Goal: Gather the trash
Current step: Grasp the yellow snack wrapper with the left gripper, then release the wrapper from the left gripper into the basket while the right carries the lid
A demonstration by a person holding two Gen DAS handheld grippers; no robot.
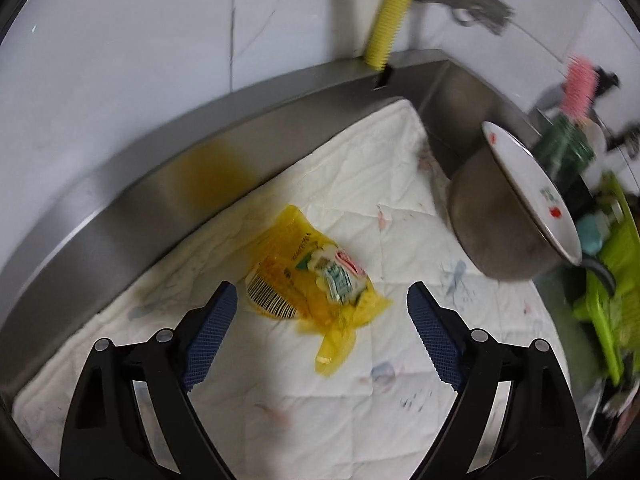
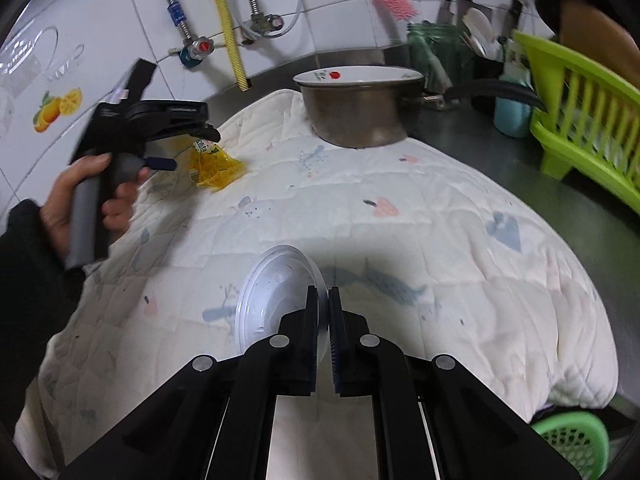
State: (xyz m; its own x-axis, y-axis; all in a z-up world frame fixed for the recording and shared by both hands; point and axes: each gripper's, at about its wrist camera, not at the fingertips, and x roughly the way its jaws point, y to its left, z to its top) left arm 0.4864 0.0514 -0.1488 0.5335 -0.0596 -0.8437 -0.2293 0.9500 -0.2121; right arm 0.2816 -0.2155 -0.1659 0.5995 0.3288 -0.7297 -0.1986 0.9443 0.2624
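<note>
Left gripper point(image 1: 322, 312): fingers spread wide, yellow wrapper point(image 1: 316, 276) lying between them on the quilted cloth point(image 1: 400, 360).
Right gripper point(image 2: 323, 304): clamped on clear plastic lid point(image 2: 272, 292).
Pot point(image 2: 360, 108): beyond fingers, a plate point(image 2: 356, 75) resting on top.

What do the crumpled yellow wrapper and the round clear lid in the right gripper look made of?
Crumpled yellow wrapper: thin glossy plastic film, translucent, creased, with a printed barcode. Round clear lid: likely thin rigid moulded plastic, see-through with concentric ridges, clamped in the right gripper.
</note>
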